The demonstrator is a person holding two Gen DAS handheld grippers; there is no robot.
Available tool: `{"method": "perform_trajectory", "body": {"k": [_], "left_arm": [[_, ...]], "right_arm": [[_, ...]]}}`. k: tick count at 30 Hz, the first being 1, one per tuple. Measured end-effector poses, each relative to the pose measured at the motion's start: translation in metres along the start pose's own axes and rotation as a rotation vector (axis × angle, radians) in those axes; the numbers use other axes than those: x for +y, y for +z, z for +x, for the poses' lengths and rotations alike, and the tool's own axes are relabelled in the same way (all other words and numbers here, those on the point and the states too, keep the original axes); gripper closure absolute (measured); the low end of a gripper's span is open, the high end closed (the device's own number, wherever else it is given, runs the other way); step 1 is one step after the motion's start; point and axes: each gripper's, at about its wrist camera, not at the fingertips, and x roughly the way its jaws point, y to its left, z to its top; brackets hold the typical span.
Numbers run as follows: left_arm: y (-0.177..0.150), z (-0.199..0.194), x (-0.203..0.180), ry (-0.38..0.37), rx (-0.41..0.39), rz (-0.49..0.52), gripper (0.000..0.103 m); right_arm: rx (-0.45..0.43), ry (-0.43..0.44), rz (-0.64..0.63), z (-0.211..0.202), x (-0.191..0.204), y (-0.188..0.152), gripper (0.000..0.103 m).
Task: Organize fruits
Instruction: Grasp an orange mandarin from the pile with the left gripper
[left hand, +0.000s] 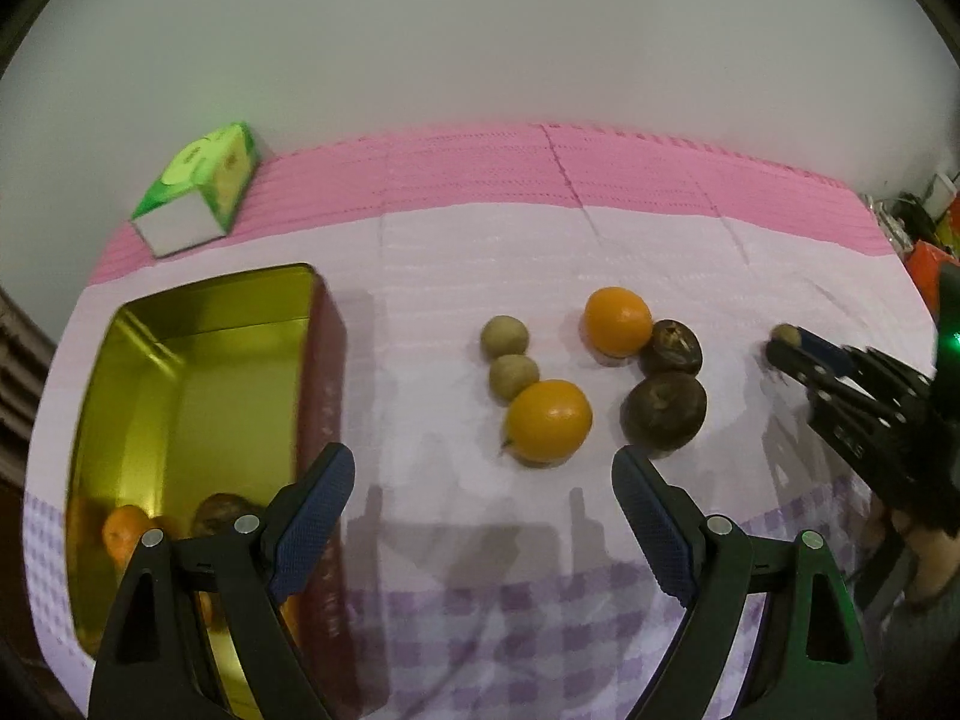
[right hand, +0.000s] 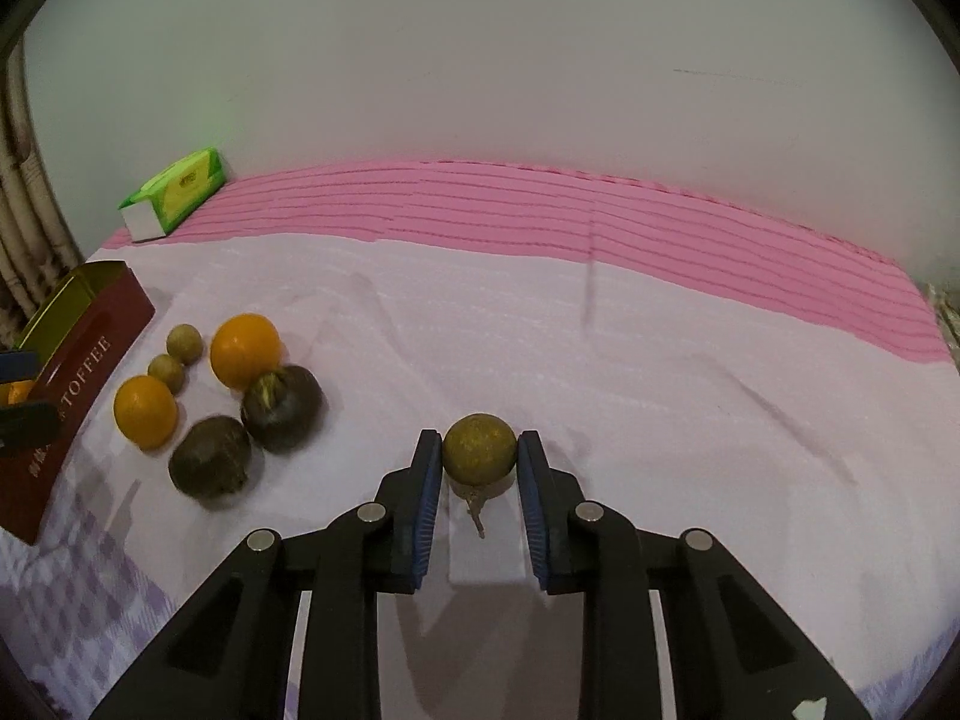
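My right gripper (right hand: 480, 450) is shut on a small brown-green round fruit (right hand: 479, 449) just above the cloth; it also shows in the left wrist view (left hand: 786, 345). My left gripper (left hand: 483, 468) is open and empty beside a gold-lined red toffee tin (left hand: 198, 360), which holds an orange (left hand: 123, 531) and a dark fruit (left hand: 222, 510). On the cloth lie two oranges (left hand: 547, 420) (left hand: 618, 321), two dark brown fruits (left hand: 665, 411) (left hand: 672, 347) and two small brown-green fruits (left hand: 504, 336) (left hand: 513, 377).
A green tissue box (left hand: 198, 192) lies at the back left on the pink mat (left hand: 540, 168). A white wall stands behind the table. Clutter (left hand: 924, 228) sits off the table's right edge. The tin also shows at the left in the right wrist view (right hand: 78, 360).
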Motion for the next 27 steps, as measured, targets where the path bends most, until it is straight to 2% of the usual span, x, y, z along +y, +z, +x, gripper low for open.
{"method": "perform_trajectory", "body": {"k": [9,14,18,26,27], "left_arm": [[0.01,0.026,-0.012,-0.007,0.022,0.004,0.018],[0.01,0.04,-0.011,-0.022,0.061,-0.009,0.032],[0.01,0.049,-0.011,-0.031,0.079,-0.017,0.036],[0.007,0.05,-0.012,-0.063,0.092,-0.025,0.061],[0.006,0.049,-0.012,-0.068,0.093,-0.027,0.061]], "right_arm": [[0.015,0.006,0.068,-0.005,-0.007,-0.013,0.079],[0.019,0.013,0.08,-0.005,-0.009,-0.015,0.079],[0.022,0.017,0.083,-0.004,-0.009,-0.015,0.079],[0.023,0.018,0.084,-0.004,-0.011,-0.014,0.079],[0.023,0.016,0.082,-0.005,-0.011,-0.014,0.079]]}}
